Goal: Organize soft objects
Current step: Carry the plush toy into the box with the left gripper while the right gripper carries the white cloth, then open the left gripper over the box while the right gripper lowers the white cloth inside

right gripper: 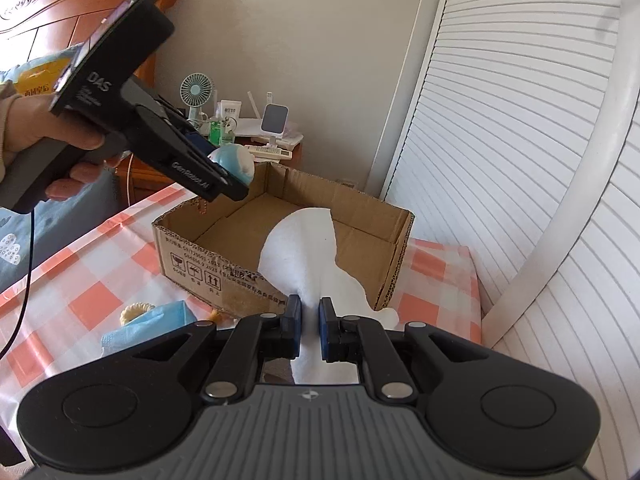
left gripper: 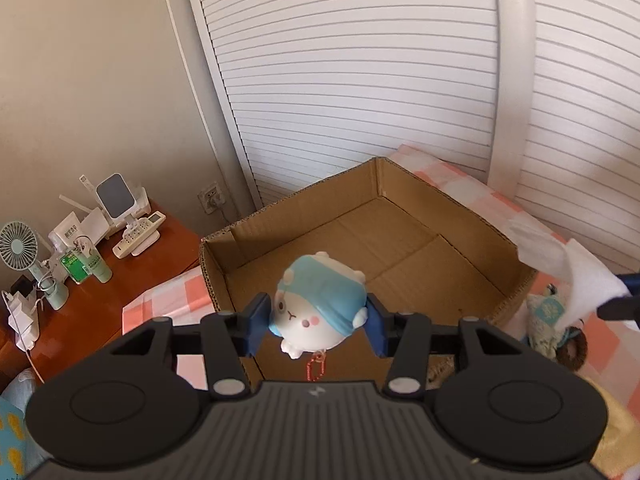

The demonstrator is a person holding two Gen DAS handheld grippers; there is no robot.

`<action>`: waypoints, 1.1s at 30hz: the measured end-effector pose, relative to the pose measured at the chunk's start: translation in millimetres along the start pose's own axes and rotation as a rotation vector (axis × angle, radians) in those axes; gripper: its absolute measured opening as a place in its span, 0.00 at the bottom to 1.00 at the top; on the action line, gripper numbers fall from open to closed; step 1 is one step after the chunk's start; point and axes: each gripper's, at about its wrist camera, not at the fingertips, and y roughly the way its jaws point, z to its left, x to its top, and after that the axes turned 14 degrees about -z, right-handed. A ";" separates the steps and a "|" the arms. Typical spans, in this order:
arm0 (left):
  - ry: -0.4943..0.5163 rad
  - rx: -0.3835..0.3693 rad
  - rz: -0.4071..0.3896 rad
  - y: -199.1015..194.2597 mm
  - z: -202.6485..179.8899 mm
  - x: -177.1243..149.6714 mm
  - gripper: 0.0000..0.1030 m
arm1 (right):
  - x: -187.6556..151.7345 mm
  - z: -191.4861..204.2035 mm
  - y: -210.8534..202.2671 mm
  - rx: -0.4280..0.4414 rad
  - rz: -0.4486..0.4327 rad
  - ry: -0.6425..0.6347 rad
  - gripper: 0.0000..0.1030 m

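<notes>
Left tongs [left gripper: 318,322]: clamped on a round plush toy [left gripper: 318,308], white with a blue cap and pink cheeks, one blue pad pressed on each side; a red bead chain [left gripper: 316,366] hangs under it.
Plush toy, place: in the air above the near left edge of the cardboard box [left gripper: 400,236]; in the right wrist view the same toy [right gripper: 236,162] sits at the tip of the left tongs [right gripper: 230,174], over the box's far left corner.
Left hand [right gripper: 60,140]: wrapped round the handle of that tool, a black cable trailing down from it.
Right tongs [right gripper: 310,330]: clenched on a white soft cloth [right gripper: 308,252], which stands up between the pads and covers part of the box's near wall; in the left wrist view the cloth [left gripper: 568,268] shows by the box's right edge.
Cardboard box [right gripper: 288,236]: open, flaps off, nothing on its floor; it stands on the surface [right gripper: 80,280] with the orange and white check cover, toward its far edge near the slatted doors [left gripper: 360,80].
Other soft things: a light blue face mask [right gripper: 152,320] and a cream knitted piece [right gripper: 134,312] lie on the surface near the box's front left corner.
Bedside cabinet [left gripper: 120,280]: wooden, beyond the surface's left edge, carrying a small green fan [left gripper: 18,248], bottles and a remote.
</notes>
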 end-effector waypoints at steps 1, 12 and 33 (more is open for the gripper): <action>-0.011 0.002 0.010 11.4 3.4 2.5 0.48 | 0.1 -3.5 3.8 -0.001 0.003 0.005 0.11; -0.069 0.035 0.016 76.2 21.9 4.2 0.89 | 5.5 -22.7 32.3 -0.020 0.018 0.025 0.11; -0.165 0.159 -0.085 -90.6 -13.4 -69.1 1.00 | 36.2 -5.1 84.4 -0.037 0.043 0.003 0.11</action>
